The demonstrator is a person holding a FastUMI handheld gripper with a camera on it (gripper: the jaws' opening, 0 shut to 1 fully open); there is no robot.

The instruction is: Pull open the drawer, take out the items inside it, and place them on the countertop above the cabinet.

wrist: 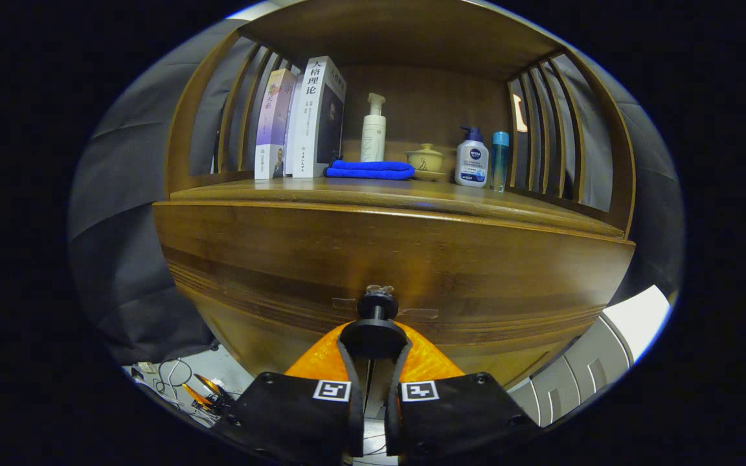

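A wooden cabinet stands right in front of me, and its drawer front spans the space beyond my fingers. A black round knob sticks out of the drawer's middle. My gripper is shut on this knob, its orange fingers pressing the knob's disc from both sides. The drawer's inside is hidden behind its front. Above the drawer lies the wooden countertop, with a bare strip along its front edge.
At the back of the countertop stand two books, a folded blue cloth, a white pump bottle, a lidded tea bowl, a white and blue pump bottle and a slim blue bottle. Cables lie on the floor, lower left.
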